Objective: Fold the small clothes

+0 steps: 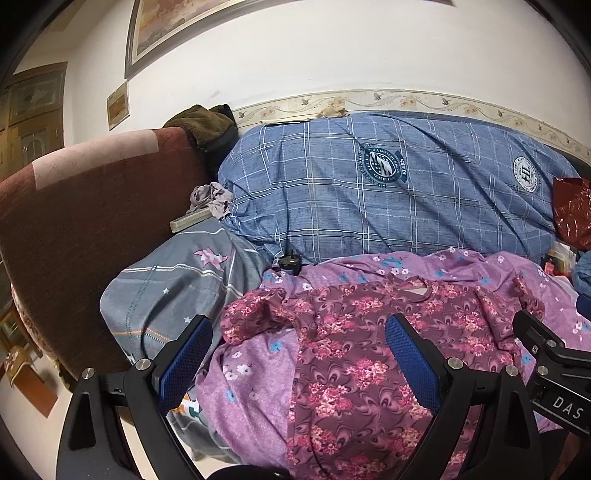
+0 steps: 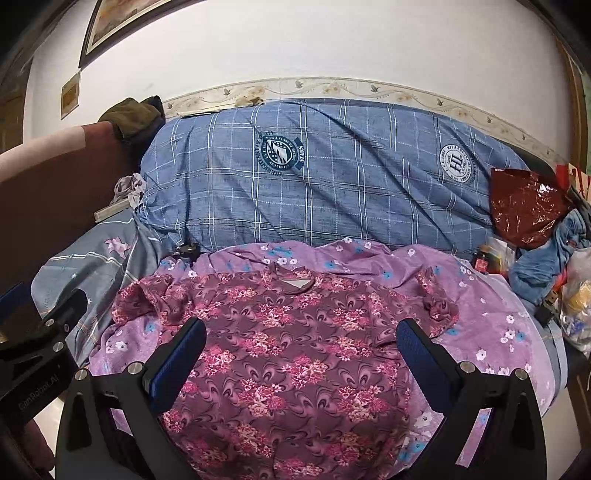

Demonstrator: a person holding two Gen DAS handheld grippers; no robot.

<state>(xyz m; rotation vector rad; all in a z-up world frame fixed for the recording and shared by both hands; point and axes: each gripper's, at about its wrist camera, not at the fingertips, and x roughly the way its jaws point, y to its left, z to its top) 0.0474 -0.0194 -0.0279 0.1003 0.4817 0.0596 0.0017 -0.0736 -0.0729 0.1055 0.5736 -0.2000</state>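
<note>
Both grippers, left [image 1: 299, 354] and right [image 2: 301, 354], gape wide, empty above the floral shirt [image 2: 291, 343] at mid-frame; I'd judge folding unstarted, sleeves next.

A big blue checked blanket [image 2: 332, 177] lies bunched against the white wall [image 2: 332, 44]. A shiny red bag [image 2: 524, 210] sits at its right end. A grey pillow with stars [image 1: 177, 288] lies beside a dark red headboard [image 1: 85, 221]. A green-brown cloth [image 1: 205, 123] hangs over the headboard's top. A small grey crumpled cloth [image 1: 210, 199] rests near the pillow. A framed picture [image 1: 229, 22] hangs on the wall.
</note>
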